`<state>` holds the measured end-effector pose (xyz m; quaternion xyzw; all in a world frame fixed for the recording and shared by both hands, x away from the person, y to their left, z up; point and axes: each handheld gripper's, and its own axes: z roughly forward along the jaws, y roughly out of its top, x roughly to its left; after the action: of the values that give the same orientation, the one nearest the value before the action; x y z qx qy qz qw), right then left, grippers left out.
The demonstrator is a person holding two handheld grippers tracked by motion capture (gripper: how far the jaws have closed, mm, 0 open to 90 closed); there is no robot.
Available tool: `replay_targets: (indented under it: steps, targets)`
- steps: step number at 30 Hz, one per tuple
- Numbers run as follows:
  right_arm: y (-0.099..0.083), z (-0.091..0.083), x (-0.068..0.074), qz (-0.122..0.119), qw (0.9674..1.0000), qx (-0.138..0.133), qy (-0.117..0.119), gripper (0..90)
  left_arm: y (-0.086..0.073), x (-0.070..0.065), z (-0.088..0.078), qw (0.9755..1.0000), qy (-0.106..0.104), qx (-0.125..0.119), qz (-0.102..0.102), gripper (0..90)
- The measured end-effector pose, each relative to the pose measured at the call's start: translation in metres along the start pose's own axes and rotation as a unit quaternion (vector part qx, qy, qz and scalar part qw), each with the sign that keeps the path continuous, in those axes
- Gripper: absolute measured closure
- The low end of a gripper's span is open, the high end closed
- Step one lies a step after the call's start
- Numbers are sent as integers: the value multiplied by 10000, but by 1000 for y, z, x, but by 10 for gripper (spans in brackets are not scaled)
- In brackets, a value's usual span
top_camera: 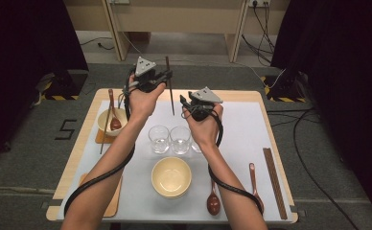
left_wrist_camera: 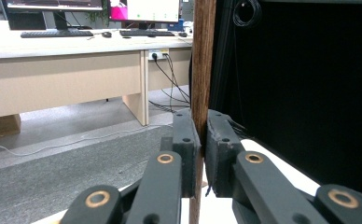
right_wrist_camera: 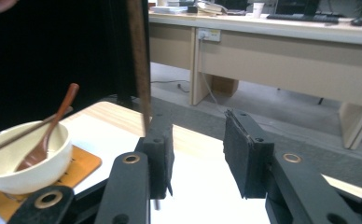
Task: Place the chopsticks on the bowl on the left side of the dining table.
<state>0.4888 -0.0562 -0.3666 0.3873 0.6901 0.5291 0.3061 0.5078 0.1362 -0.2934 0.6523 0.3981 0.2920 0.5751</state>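
Note:
A dark wooden chopstick (top_camera: pixel 170 88) stands upright above the far middle of the table. My left gripper (top_camera: pixel 166 75) is shut on it near its upper half; in the left gripper view the chopstick (left_wrist_camera: pixel 202 70) runs straight up between the pressed pads (left_wrist_camera: pixel 188 140). My right gripper (top_camera: pixel 184 102) hovers just right of the stick's lower end. Its jaws stand apart with nothing between them. In the right gripper view the chopstick (right_wrist_camera: pixel 139 60) hangs just beyond the left jaw, and the right gripper (right_wrist_camera: pixel 198 154) is open.
At the left, a cream bowl (top_camera: pixel 103 125) on an orange coaster holds a brown spoon and a chopstick. Two clear glasses (top_camera: pixel 158 139) (top_camera: pixel 180 139) stand mid-table, with another cream bowl (top_camera: pixel 171 177) in front. Two spoons (top_camera: pixel 213 201) (top_camera: pixel 253 182) and a chopstick pair (top_camera: pixel 274 182) lie at the right.

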Motion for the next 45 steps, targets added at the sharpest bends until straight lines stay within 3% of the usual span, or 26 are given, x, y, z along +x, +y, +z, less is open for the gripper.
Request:
replay_targets:
  steps: [9, 21, 45]
  targets:
    - [-4, -6, -10, -103, 9998, 54, -180, 595, -2, 10, -9, 9999, 117, -14, 15, 829]
    - [-12, -13, -22, -35, 9995, 108, -306, 563, -6, 23, -20, 9997, 263, -9, 11, 829]
    - [-29, -34, -46, -54, 9975, 300, -640, 538, -10, 35, -41, 9990, 432, -28, 105, 830]
